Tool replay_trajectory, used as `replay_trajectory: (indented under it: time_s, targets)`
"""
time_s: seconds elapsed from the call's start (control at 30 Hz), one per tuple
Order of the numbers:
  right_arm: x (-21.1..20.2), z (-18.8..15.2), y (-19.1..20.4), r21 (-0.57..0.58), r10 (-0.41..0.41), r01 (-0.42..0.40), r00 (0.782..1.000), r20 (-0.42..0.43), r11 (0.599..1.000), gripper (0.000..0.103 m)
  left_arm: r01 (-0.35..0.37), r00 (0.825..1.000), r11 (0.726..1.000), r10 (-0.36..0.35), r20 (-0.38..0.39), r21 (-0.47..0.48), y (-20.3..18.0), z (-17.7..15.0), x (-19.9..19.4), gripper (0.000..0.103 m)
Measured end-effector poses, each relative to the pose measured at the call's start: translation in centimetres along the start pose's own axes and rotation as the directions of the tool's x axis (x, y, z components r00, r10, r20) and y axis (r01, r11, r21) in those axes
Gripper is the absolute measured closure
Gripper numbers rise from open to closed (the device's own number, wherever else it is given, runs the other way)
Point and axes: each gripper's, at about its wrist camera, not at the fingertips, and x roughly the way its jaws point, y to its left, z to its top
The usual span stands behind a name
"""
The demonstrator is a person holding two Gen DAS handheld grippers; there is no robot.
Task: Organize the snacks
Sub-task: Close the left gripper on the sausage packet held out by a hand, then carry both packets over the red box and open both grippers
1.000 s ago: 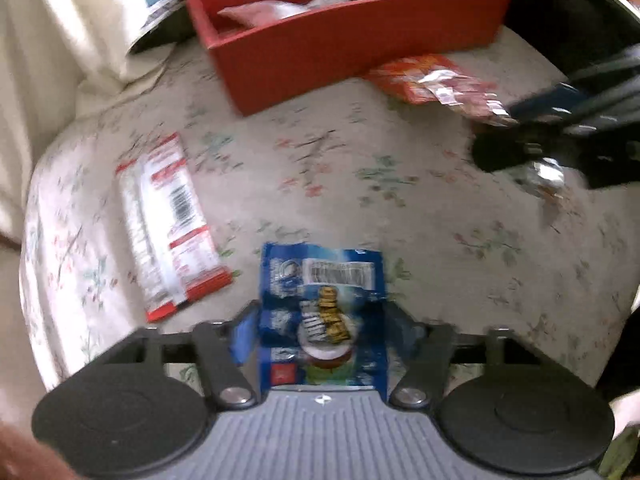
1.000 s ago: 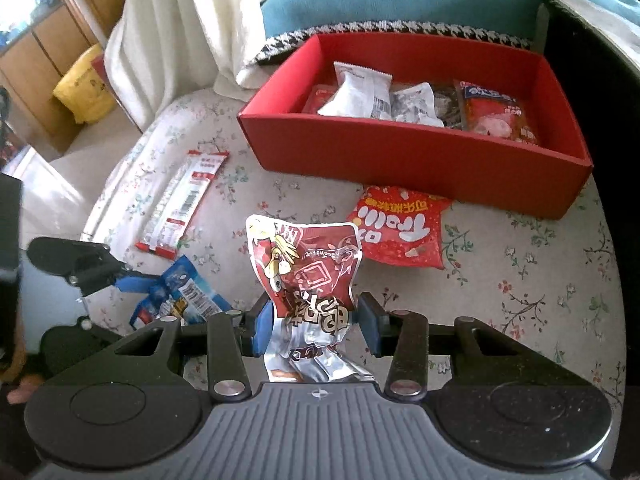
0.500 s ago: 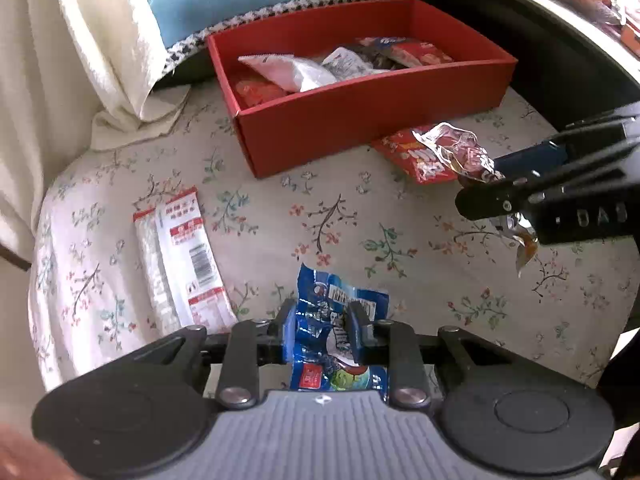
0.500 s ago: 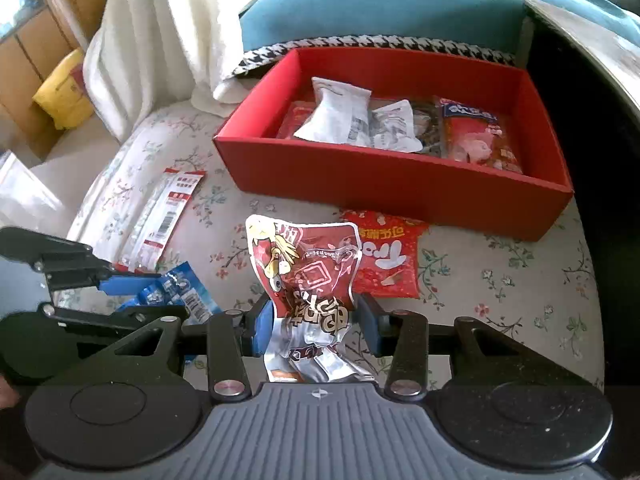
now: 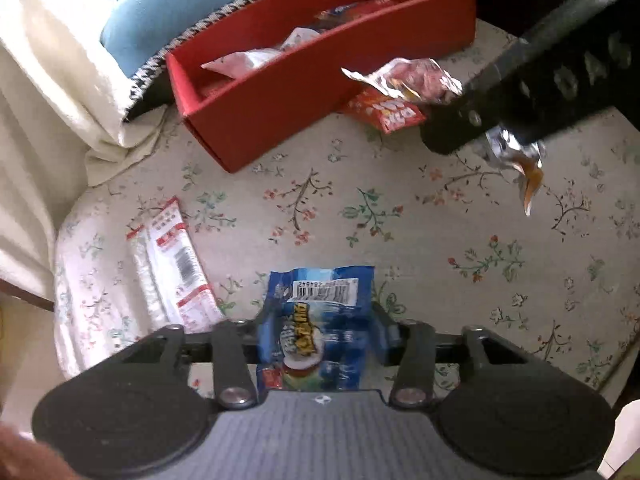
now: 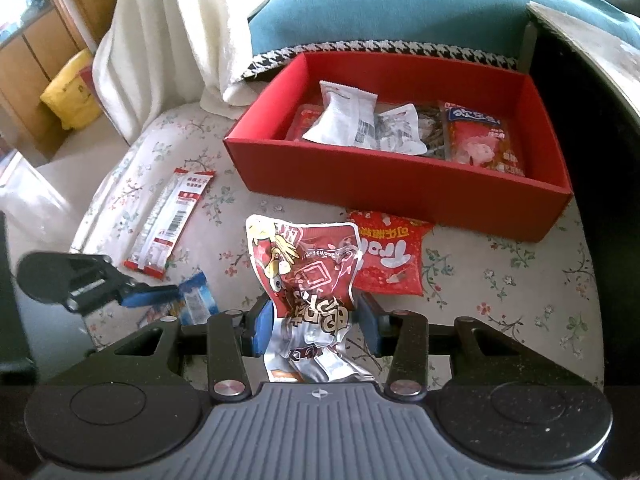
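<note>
Carrying one packet apiece toward the red box [image 6: 400,188], the blue packet [image 5: 320,320] is pinched in the left gripper [image 5: 320,330] jaws and the red foil pouch [image 6: 308,276] in the right gripper [image 6: 312,320] jaws, both held short of the box, presumably for dropping inside.

A red open box [image 6: 400,184] sits at the back of the floral bench [image 6: 500,280], several packets inside. Before it lies a flat red packet [image 6: 390,258]. A crumpled dark-red pouch [image 6: 308,276] stands upright; a blue packet [image 5: 320,320], seemingly lifted, shows its barcode; a long white-red strip pack [image 6: 170,222] lies to the left.
</note>
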Motion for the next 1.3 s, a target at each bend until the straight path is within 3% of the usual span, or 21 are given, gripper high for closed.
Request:
replay_trajectory:
  time_s: [0.2,0.33,0.43,0.47,0.5,0.57,0.67,0.7,1.0,1.3]
  targets:
    - [-0.9,1.0,-0.5,0.03,-0.007,0.006,0.999,0.046,1.0,0.051,0.085,0.992,0.99,-0.074,0.098,-0.115,3.0,1.8,-2.5,0.096]
    - [-0.8,1.8,-1.0,0.052,-0.016,0.013,0.998,0.053,0.999,0.051,0.109,0.988,0.98,-0.089,0.122,-0.169,4.9,2.3,-2.7,0.101]
    - [-0.4,1.9,-1.2,0.054,-0.013,0.01,0.999,0.043,0.998,0.051,0.123,0.988,0.972,-0.1,0.121,-0.202,6.1,1.8,-2.4,0.096]
    - [-0.3,1.9,-1.2,0.051,-0.01,0.008,0.999,0.037,0.999,0.051,0.113,0.989,0.971,-0.09,0.119,-0.211,6.4,1.6,-2.2,0.089]
    - [-0.4,1.9,-1.0,0.044,-0.009,0.007,0.999,0.037,0.999,0.051,0.09,0.991,0.973,-0.068,0.111,-0.212,6.6,1.5,-2.0,0.073]
    - [-0.5,2.0,-0.8,0.037,0.006,-0.008,0.999,0.04,0.999,0.051,0.04,0.999,0.974,-0.039,0.009,-0.225,7.0,1.2,-0.3,0.059]
    - [-0.7,2.2,-0.6,0.028,0.015,-0.016,0.999,0.049,0.999,0.051,-0.002,0.997,0.979,-0.014,-0.077,-0.205,6.4,0.5,2.0,0.059]
    - [-0.8,2.2,-0.5,0.029,0.017,-0.019,0.999,0.049,0.999,0.051,-0.004,0.997,0.979,-0.011,-0.07,-0.202,6.4,0.5,2.1,0.06]
    - [-1.1,2.3,-0.9,0.047,-0.001,-0.002,0.999,0.053,0.999,0.051,0.075,0.996,0.976,-0.064,0.059,-0.203,6.2,0.9,-0.8,0.063]
    - [-2.2,4.2,-1.3,0.065,-0.011,0.004,0.994,0.106,0.998,0.051,0.173,0.976,0.931,-0.117,0.184,-0.321,9.4,2.7,-3.5,0.063]
